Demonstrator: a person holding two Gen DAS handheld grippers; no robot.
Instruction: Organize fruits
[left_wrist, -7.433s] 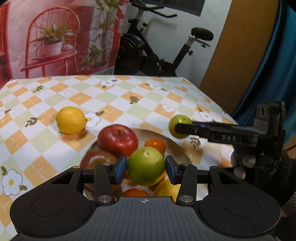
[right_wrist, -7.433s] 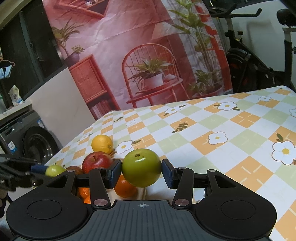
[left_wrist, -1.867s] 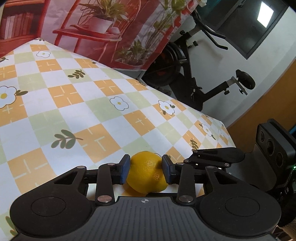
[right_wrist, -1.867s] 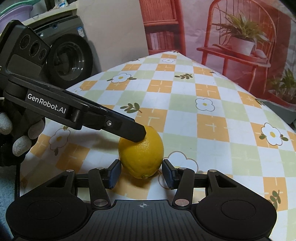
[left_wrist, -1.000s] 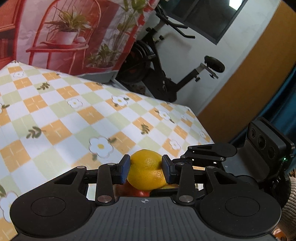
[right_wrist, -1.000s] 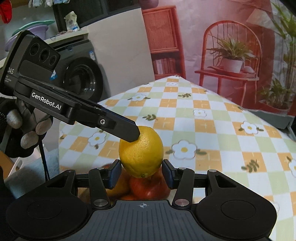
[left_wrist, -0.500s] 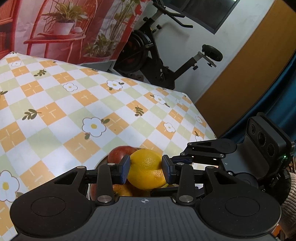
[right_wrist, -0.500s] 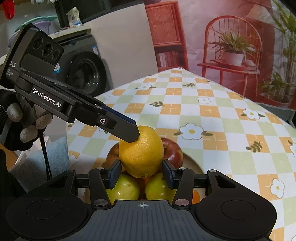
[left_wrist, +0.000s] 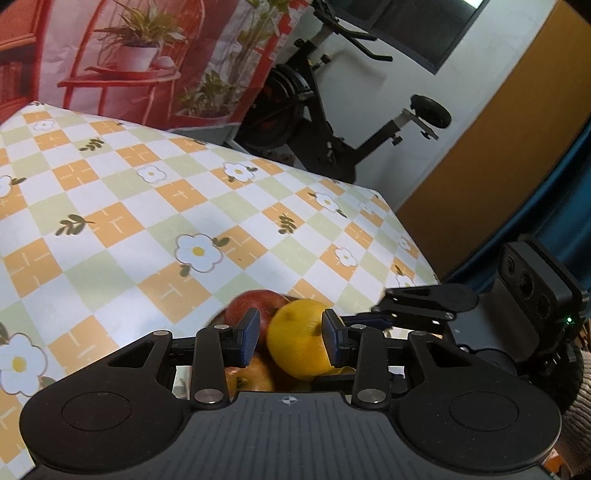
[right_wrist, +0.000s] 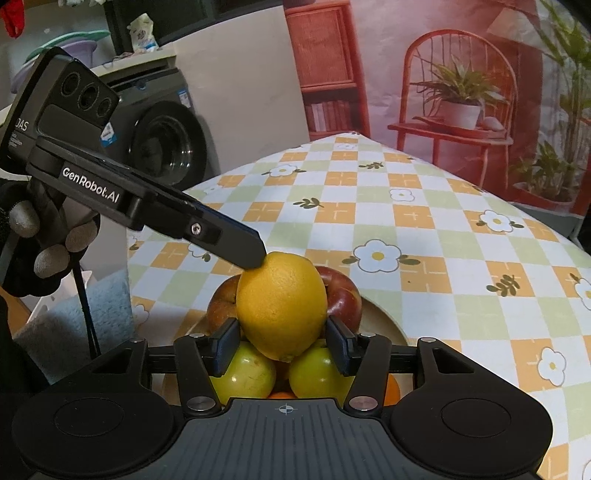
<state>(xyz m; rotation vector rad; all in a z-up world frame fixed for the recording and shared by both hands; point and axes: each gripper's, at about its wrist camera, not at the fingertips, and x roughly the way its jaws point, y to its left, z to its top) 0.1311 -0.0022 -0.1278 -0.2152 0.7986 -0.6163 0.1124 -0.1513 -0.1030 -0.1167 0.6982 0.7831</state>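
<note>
From the right wrist view, the left hand-held gripper (right_wrist: 258, 254) touches a fingertip to the lemon (right_wrist: 282, 304), which sits atop the piled apples on the table (right_wrist: 424, 236). The right hand-held gripper (right_wrist: 282, 345) is opening, its pads flanking the lemon without pressing. In the left view, the left hand-held gripper's right pad touches the lemon, the other stands clear.

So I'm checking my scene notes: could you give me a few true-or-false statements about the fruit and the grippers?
1. The lemon sits atop a pile of fruit. True.
2. Two green apples lie under it. True.
3. The tablecloth is plain blue. False: orange, green and white checks with flowers.
4. The right gripper holds a banana. False: its jaws are opening around the lemon.
5. The left gripper is far from the lemon. False: its jaws flank it.
</note>
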